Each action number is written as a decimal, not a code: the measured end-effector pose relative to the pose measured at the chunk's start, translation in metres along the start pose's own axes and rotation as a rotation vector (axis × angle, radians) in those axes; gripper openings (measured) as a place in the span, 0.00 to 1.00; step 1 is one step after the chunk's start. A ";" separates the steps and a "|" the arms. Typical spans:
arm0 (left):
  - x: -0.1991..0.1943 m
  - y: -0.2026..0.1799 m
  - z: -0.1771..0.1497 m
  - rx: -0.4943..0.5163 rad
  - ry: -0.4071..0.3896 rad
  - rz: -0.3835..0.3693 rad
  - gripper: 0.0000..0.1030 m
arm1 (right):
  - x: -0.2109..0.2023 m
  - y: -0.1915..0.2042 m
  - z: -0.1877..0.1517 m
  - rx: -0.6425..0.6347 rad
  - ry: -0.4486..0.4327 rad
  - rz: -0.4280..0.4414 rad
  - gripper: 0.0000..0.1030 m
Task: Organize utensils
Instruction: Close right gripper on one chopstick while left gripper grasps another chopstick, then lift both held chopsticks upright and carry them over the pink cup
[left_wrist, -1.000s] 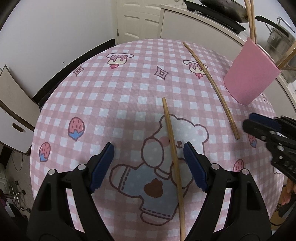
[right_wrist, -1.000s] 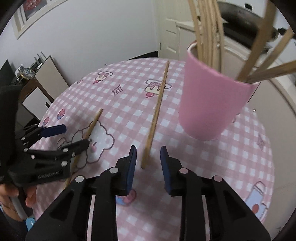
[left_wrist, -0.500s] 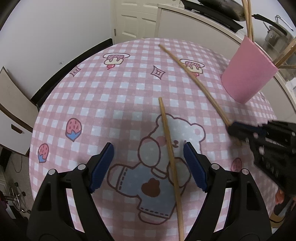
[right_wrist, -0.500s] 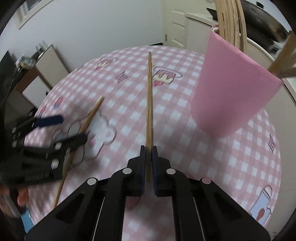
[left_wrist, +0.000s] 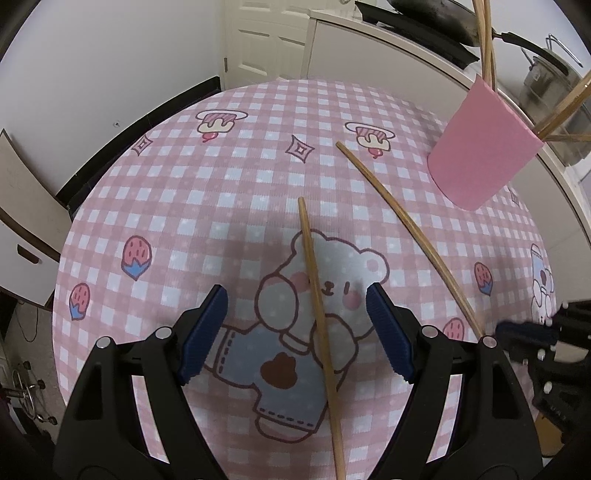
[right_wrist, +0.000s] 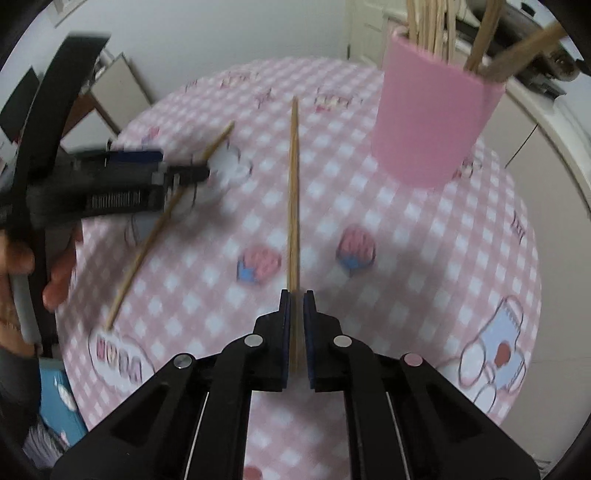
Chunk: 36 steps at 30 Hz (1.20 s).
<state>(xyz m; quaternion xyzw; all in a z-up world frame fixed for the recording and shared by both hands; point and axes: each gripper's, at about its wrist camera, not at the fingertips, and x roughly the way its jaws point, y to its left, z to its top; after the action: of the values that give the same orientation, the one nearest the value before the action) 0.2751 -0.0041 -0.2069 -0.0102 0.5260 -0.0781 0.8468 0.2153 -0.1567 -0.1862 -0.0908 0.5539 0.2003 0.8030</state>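
My right gripper (right_wrist: 296, 295) is shut on a wooden chopstick (right_wrist: 293, 192) and holds it off the table, pointing forward; the same chopstick shows in the left wrist view (left_wrist: 406, 229). A pink cup (right_wrist: 432, 118) holding several chopsticks stands to its right, also seen in the left wrist view (left_wrist: 480, 155). My left gripper (left_wrist: 297, 314) is open above a second chopstick (left_wrist: 317, 306) lying on the checked tablecloth between its fingers. That chopstick shows in the right wrist view (right_wrist: 166, 221).
The round table (left_wrist: 184, 206) has a pink checked cloth with a bear print. A white counter (left_wrist: 388, 44) with pans stands behind the cup. A white cabinet (left_wrist: 22, 240) is at the left, beyond the table edge.
My right gripper closed on the long chopstick and lifted it, drawing back and swinging its far end toward the table's middle. My left gripper stayed open over the other chopstick.
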 end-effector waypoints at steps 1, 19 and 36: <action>0.000 0.001 0.002 -0.002 -0.001 0.001 0.74 | 0.001 0.001 0.006 0.003 -0.019 0.000 0.08; 0.019 0.010 0.029 -0.004 0.030 0.005 0.33 | 0.066 0.008 0.109 0.042 -0.043 -0.032 0.16; -0.012 -0.015 0.030 0.036 -0.057 -0.042 0.06 | 0.024 0.017 0.097 0.007 -0.164 -0.024 0.05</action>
<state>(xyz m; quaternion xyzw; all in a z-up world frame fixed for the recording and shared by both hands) 0.2951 -0.0193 -0.1813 -0.0082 0.5001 -0.1050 0.8596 0.2976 -0.1002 -0.1710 -0.0778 0.4857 0.1953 0.8485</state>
